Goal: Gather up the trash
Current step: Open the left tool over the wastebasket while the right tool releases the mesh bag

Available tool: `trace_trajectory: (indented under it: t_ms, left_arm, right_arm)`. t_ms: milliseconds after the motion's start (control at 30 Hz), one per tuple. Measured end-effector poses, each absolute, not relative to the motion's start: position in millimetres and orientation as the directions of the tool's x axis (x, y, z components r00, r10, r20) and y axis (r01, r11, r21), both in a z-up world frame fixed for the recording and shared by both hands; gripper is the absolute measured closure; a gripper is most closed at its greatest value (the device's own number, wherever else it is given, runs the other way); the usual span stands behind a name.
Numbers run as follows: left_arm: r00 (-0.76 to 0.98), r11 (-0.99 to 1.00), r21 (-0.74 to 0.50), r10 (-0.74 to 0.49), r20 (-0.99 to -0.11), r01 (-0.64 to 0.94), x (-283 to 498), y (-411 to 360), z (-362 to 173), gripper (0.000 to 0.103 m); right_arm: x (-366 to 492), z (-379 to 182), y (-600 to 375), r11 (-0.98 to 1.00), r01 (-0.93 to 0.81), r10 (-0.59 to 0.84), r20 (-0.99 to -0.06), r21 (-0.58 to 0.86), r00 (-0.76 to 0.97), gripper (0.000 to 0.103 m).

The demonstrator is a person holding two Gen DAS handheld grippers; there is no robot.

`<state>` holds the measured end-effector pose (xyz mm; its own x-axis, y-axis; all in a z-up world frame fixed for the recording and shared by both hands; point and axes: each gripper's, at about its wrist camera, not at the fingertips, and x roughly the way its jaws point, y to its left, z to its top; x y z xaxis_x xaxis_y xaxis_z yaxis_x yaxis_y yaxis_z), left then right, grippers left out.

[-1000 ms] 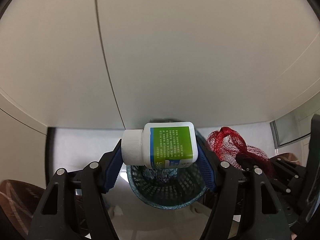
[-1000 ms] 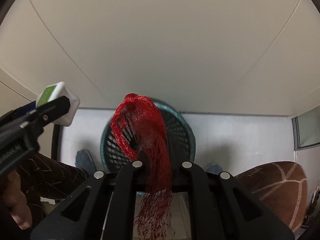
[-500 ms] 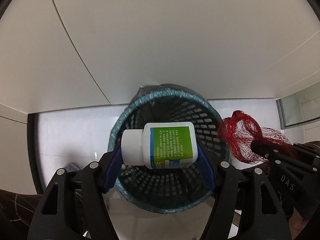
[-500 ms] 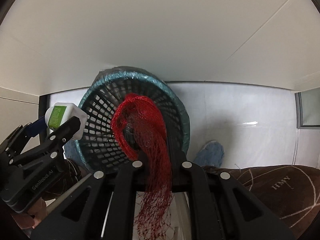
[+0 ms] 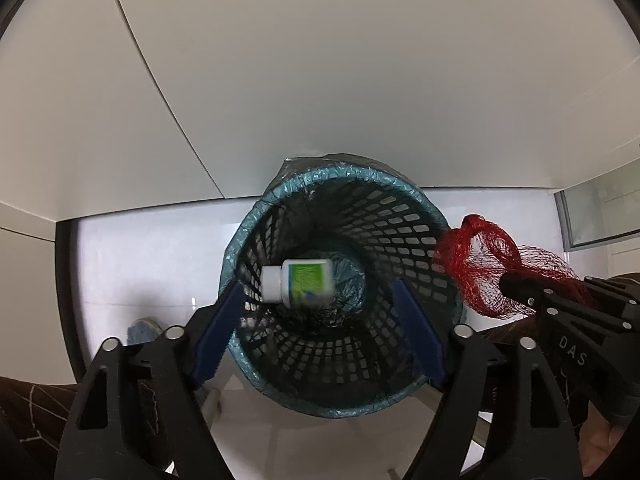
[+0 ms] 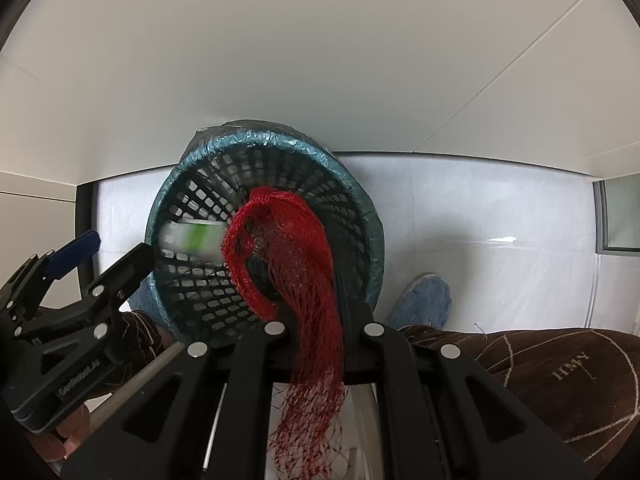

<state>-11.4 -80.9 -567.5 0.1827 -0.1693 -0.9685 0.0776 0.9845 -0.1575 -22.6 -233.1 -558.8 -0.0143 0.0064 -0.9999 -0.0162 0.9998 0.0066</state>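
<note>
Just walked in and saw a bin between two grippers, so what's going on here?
A person is clearing trash with a gripper in each hand. The left gripper has just been opening above the wastebasket; the white bottle is free of it and blurred inside the basket. The right gripper is shut on a red mesh bag, not yet dropped.

Basket (image 5: 436, 216) mouth open below — red net (image 6: 288, 248) overhangs it.

A white bottle (image 5: 297, 282) with a green label, a teal lattice waste basket (image 5: 404, 236), a red mesh net bag (image 6: 288, 256), blue-padded black left gripper (image 5: 320, 332).
</note>
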Motion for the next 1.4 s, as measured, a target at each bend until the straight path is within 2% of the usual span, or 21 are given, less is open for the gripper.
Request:
trace_trajectory:
  t_ms: [100, 333, 500, 800, 1033, 1167, 1400]
  left_arm:
    - [0.183, 0.985, -0.155, -0.166, -0.969, 0.074, -10, -80, -569, 0.022]
    - [0.209, 0.992, -0.127, -0.128, -0.970, 0.021, -7, -65, -565, 0.010]
    - [0.225, 0.994, -0.108, -0.099, -0.969, -0.027, -5, -51, -563, 0.006]
    - [0.217, 0.996, -0.089, -0.079, -0.973, -0.034, -5, -44, -565, 0.006]
    - [0.215, 0.996, -0.081, -0.072, -0.974, -0.037, -4, -42, -567, 0.006]
    - [0.219, 0.996, -0.078, -0.067, -0.973, -0.042, -5, -41, -568, 0.006]
    - [0.219, 0.995, -0.089, -0.075, -0.973, -0.053, -6, -36, -564, 0.006]
  right_arm:
    - [-23, -559, -235, 1.000, -0.014, 0.009, -1.000, 0.010, -0.015, 0.096]
    - [-23, -562, -230, 0.998, -0.029, 0.049, -0.998, 0.050, -0.028, 0.093]
    - [-22, -565, -221, 0.995, -0.053, 0.084, -0.996, 0.086, -0.035, 0.090]
    - [-20, -568, -212, 0.988, -0.081, 0.127, -0.991, 0.129, -0.032, 0.072]
    - [-19, -566, -212, 0.982, -0.075, 0.173, -0.985, 0.175, -0.030, 0.048]
    - [-17, -564, -214, 0.982, -0.067, 0.178, -0.984, 0.179, -0.022, 0.039]
    - [-14, -560, -218, 0.985, -0.038, 0.167, -0.986, 0.166, 0.006, 0.032]
